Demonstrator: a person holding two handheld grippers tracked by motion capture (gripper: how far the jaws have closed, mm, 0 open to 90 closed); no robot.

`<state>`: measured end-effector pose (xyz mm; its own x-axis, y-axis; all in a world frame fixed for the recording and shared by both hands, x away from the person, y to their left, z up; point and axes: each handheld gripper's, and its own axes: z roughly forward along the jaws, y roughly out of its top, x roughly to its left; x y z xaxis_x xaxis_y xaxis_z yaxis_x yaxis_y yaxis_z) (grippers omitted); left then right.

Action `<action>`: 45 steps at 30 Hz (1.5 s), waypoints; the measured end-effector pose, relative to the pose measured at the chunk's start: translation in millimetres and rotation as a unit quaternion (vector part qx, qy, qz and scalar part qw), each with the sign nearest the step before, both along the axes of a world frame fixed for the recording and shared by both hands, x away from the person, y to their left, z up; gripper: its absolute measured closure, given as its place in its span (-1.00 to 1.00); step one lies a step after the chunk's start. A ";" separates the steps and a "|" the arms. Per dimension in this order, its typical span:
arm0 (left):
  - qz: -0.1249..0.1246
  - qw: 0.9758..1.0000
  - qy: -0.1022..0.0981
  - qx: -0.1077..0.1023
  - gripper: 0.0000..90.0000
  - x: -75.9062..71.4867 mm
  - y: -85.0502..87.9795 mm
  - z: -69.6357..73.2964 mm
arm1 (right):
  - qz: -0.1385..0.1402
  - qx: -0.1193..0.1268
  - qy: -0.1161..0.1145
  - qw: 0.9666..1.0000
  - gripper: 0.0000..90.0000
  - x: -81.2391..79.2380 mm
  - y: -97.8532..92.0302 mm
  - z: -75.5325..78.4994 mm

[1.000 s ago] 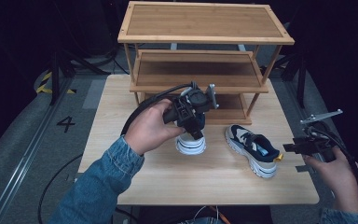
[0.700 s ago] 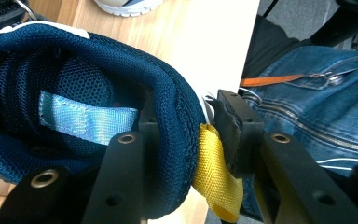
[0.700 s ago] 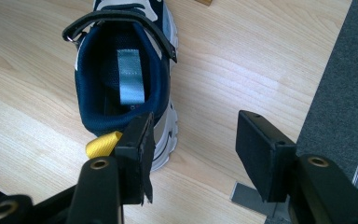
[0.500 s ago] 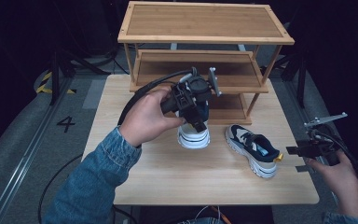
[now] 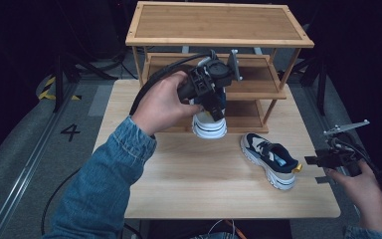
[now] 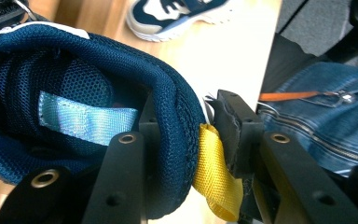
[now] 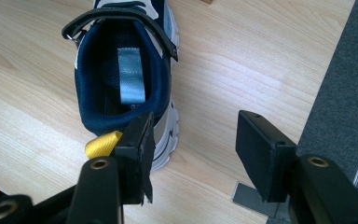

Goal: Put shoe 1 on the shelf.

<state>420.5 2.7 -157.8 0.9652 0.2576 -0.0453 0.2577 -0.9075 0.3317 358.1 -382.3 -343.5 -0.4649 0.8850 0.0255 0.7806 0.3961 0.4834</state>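
My left gripper (image 5: 212,103) is shut on the heel collar of a navy and white sneaker (image 5: 209,125), one jaw inside the shoe and one outside. In the left gripper view the padded collar (image 6: 177,121) sits between the jaws of the left gripper (image 6: 189,128), with a yellow pull tab (image 6: 214,170) beside the outer jaw. The shoe hangs above the table in front of the wooden rack (image 5: 219,22). Its mate (image 5: 271,159) lies on the table at the right. My right gripper (image 5: 314,169) is open just off that shoe's heel; the mate (image 7: 126,70) is seen beyond the right gripper (image 7: 193,140).
The three-level wooden rack stands at the back of the light wood table (image 5: 189,194). A person's denim sleeve (image 5: 104,184) reaches in from the bottom left. Grey floor (image 7: 340,84) lies past the table's right edge.
My left gripper has risen with the sneaker and moved toward the rack. The right gripper and the other sneaker have stayed where they were.
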 end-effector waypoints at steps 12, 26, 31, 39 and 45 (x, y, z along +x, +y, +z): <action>0.017 0.999 -0.028 0.008 0.47 47.3 -4.8 -5.4 | 0.003 -0.003 0.000 1.000 0.05 0.5 2.6 -1.3; 0.017 0.997 -0.067 0.013 0.47 88.0 -2.0 -18.7 | 0.004 -0.002 0.001 1.000 0.05 0.9 3.6 -2.2; 0.016 0.998 -0.067 0.013 0.47 94.0 -1.6 -21.0 | 0.004 -0.003 0.000 1.000 0.05 0.8 3.3 -2.0; 0.025 0.998 -0.065 0.011 0.47 102.2 0.1 -26.4 | 0.016 -0.007 -0.008 1.000 0.04 -0.3 7.5 0.3; 0.024 0.997 -0.071 0.012 0.47 104.9 2.8 -29.5 | 0.020 -0.010 -0.011 1.000 0.04 -1.4 8.0 1.8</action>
